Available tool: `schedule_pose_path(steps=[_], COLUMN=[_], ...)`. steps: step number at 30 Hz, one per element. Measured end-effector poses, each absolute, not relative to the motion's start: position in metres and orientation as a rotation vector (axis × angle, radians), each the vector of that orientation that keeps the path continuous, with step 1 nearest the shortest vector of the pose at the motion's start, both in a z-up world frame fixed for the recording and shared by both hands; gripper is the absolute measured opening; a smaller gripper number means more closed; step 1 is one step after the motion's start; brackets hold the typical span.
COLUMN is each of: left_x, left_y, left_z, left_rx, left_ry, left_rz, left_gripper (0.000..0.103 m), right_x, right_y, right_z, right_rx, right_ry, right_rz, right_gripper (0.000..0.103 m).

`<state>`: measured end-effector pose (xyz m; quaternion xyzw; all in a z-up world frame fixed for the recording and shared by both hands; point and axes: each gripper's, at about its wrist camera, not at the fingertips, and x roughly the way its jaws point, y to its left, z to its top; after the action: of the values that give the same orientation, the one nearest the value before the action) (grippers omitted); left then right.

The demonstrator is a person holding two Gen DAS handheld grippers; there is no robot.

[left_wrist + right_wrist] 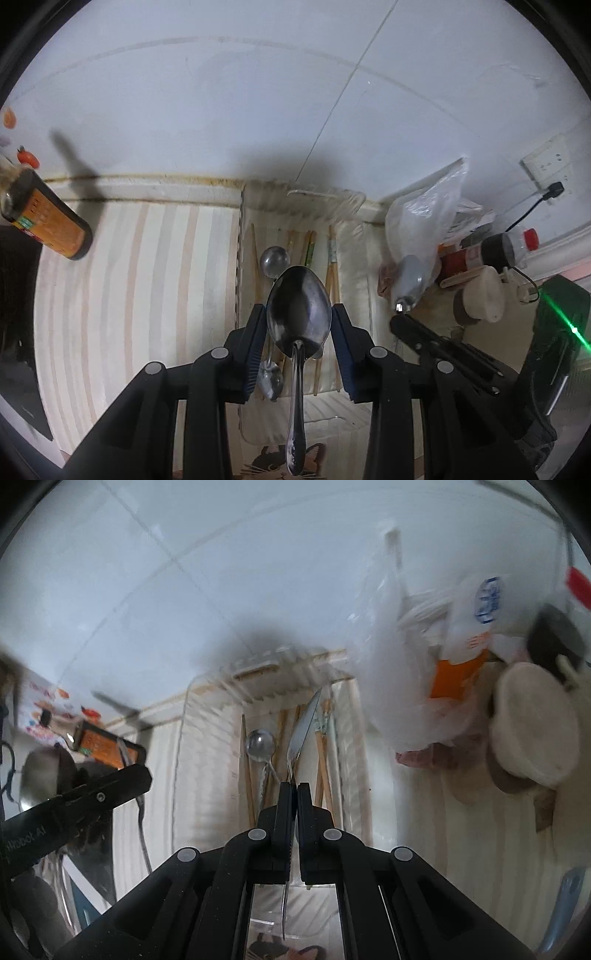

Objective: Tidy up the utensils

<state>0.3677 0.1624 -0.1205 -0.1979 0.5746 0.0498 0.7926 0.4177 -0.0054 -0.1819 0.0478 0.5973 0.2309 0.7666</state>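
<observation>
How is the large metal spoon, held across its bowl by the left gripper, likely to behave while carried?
The spoon looks polished, so probably slippery. The left gripper holds its rounded bowl, so it may pivot. Its long handle hangs free, likely stiff but adding swing.

We see our right gripper [294,794] clamped edge-on upon a thin spoon [301,731] above the clear tray [207,760] of chopsticks [323,771] and a ladle [260,743], with our left gripper [110,786] carrying a larger spoon [35,779] at the left edge
</observation>
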Motion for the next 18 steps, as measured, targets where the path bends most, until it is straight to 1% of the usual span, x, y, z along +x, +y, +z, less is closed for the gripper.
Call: schedule_pose_path(steps=[3, 4, 5, 6, 7, 10, 11, 12, 13, 14, 17, 18], left_x=[0.364, 0.361, 0.359, 0.355, 0.35, 0.34, 0.335, 0.331, 0.326, 0.32, 0.304, 0.3], left_y=[0.165, 0.165, 0.165, 0.165, 0.165, 0.165, 0.164, 0.165, 0.164, 0.164, 0.163, 0.162], left_z=[-0.124, -0.125, -0.125, -0.125, -0.125, -0.127, -0.127, -0.127, -0.128, -0.128, -0.128, -0.128], left_rx=[-0.428, -0.421, -0.409, -0.384, -0.365, -0.349, -0.326, -0.313, -0.295, -0.283, -0.256, -0.243], left_ry=[1.244, 1.245, 1.245, 1.245, 1.244, 1.237, 1.232, 1.225, 1.218, 1.21, 1.177, 1.169], left_rz=[0.141, 0.149, 0.16, 0.188, 0.212, 0.241, 0.259, 0.273, 0.288, 0.299, 0.328, 0.335], left_gripper=[0.033, 0.033, 0.036, 0.039, 0.045, 0.054, 0.055, 0.056, 0.063, 0.069, 0.073, 0.076], right_x=[0.42, 0.419, 0.419, 0.417, 0.415, 0.406, 0.403, 0.399, 0.396, 0.392, 0.377, 0.373], right_y=[-0.003, -0.005, -0.007, -0.011, -0.014, -0.024, -0.027, -0.03, -0.033, -0.036, -0.042, -0.044], right_z=[-0.191, -0.194, -0.195, -0.195, -0.194, -0.191, -0.189, -0.187, -0.186, -0.184, -0.179, -0.178], right_rx=[0.069, 0.067, 0.065, 0.06, 0.063, 0.044, 0.03, 0.024, 0.02, 0.014, -0.033, -0.044], right_ry=[1.316, 1.324, 1.326, 1.324, 1.316, 1.294, 1.285, 1.276, 1.267, 1.258, 1.222, 1.213], right_rz=[0.48, 0.473, 0.466, 0.45, 0.444, 0.429, 0.419, 0.409, 0.399, 0.392, 0.366, 0.361], right_gripper=[0.004, 0.007, 0.011, 0.023, 0.034, 0.038, 0.04, 0.045, 0.048, 0.05, 0.062, 0.069])
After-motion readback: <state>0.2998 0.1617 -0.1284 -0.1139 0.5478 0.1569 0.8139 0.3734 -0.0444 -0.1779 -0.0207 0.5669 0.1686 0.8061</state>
